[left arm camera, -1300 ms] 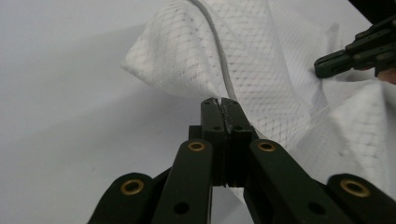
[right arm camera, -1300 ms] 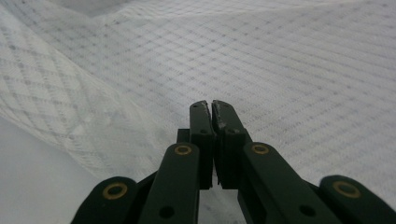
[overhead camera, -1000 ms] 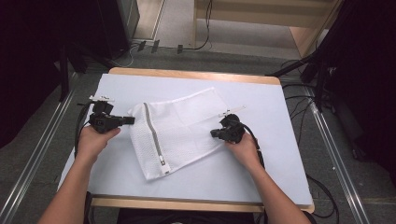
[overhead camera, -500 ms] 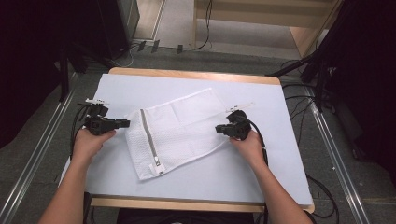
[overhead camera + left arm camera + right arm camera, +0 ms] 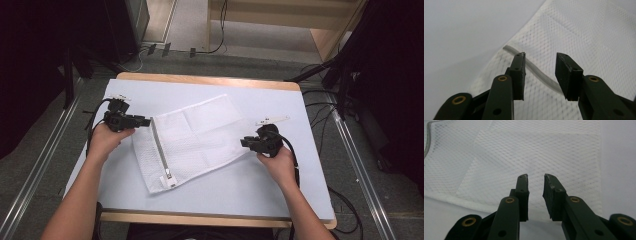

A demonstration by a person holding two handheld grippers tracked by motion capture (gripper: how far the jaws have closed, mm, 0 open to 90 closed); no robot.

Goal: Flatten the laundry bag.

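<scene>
1. Right now we see a white mesh bag [image 5: 192, 140] lying flat near the middle of the pale table [image 5: 280, 200], its zipper [image 5: 160, 150] along the left edge.
2. We hold the left gripper [image 5: 145, 120] at the bag's upper left corner; in the left gripper view its jaws stand apart over the zipper end [image 5: 534, 70], gripping nothing.
3. We hold the right gripper [image 5: 243, 142] at the bag's right edge; in its own view the jaws are slightly parted over the mesh [image 5: 536, 152], released.
</scene>
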